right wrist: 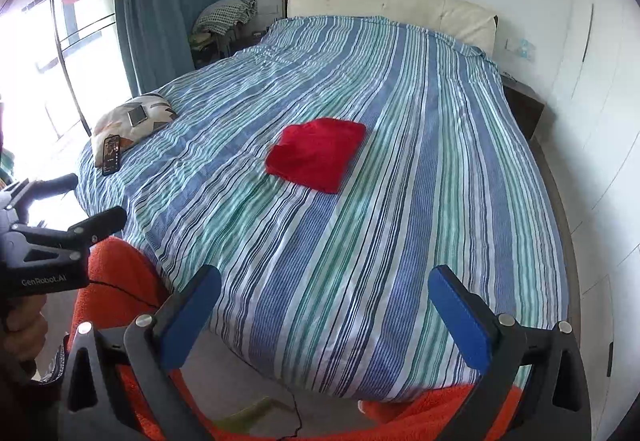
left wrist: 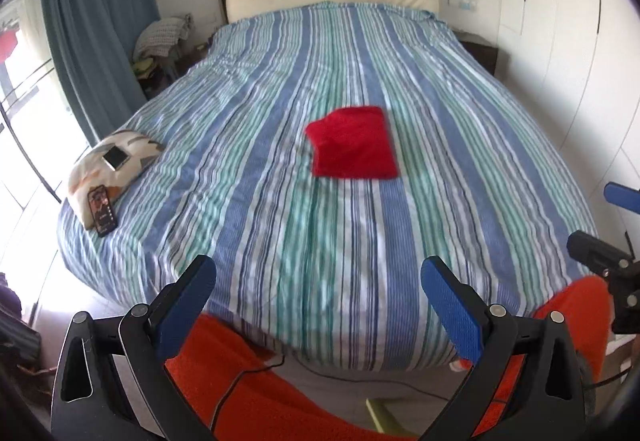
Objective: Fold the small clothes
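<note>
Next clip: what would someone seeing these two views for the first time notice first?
The folded red cloth stands out, lying alone near the middle of the blue-and-green striped bedspread. At the bed's window-side edge a patterned pillow carries a pale phone, with a dark phone leaning against it. Both the left gripper and right gripper hang short of the bed, jaws wide apart, holding nothing.

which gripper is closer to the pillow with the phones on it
Left. The left gripper hangs off the bed's foot on the pillow side; the right gripper is further from it, toward the wardrobe side. Both are open and well short of it.
</note>
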`<state>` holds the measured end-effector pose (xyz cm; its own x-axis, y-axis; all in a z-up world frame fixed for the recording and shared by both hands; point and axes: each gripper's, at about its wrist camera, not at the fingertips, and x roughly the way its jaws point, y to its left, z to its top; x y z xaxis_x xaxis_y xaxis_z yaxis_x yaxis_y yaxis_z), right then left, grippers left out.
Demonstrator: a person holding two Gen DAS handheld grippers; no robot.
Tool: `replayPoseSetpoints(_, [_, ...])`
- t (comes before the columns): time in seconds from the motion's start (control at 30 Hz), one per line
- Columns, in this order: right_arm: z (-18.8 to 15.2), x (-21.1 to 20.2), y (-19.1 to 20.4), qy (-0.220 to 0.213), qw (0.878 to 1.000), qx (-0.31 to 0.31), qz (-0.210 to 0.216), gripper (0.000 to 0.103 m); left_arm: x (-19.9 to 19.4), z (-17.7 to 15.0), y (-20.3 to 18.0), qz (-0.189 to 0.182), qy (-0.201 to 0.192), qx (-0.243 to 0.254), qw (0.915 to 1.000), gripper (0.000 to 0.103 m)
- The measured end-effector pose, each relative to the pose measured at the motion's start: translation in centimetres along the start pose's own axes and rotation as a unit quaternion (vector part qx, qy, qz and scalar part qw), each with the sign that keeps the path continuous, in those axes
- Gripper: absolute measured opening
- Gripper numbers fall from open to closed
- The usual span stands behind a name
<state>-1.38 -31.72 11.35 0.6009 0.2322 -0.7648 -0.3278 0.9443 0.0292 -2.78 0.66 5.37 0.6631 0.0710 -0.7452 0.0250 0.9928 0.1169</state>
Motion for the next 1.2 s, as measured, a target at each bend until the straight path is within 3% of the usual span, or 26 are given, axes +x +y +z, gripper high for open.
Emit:
replayPoseSetpoints(0.23, [-1.7, 2.3, 0.7, 0.038, 0.999, 0.016, 0.02, 0.102, 2.1, -2.0, 0.7, 0.008, 0.038, -0.011, 0.9992, 0.102])
replayPoseSetpoints(0.43, [-1.8, 3.2, 2.0, 0.045, 0.999, 0.0, 0.03, 0.102, 2.4, -1.6, 0.9, -0.005, 0.036, -0.01, 0.9993, 0.103])
replayPoseSetpoints(0.73, [-0.3, 4.0, 2.2, 0.025, 1.0, -0.001, 0.006, 0.102, 2.6, 0.4, 1.7, -0.008, 0.022, -0.02, 0.9995, 0.103])
replayPoseSetpoints(1.07, [-0.4, 6.3, 1.3, 0.045, 0.998, 0.01, -0.033, 0.102, 4.4, 0.1, 0.8, 0.019, 0.041, -0.011, 0.9989, 0.103])
replayPoseSetpoints(1.2, [-0.5, 6.6, 0.5, 0.049, 0.998, 0.029, -0.027, 0.102, 5.1, 0.1, 0.3, 0.028, 0.043, -0.007, 0.9986, 0.103])
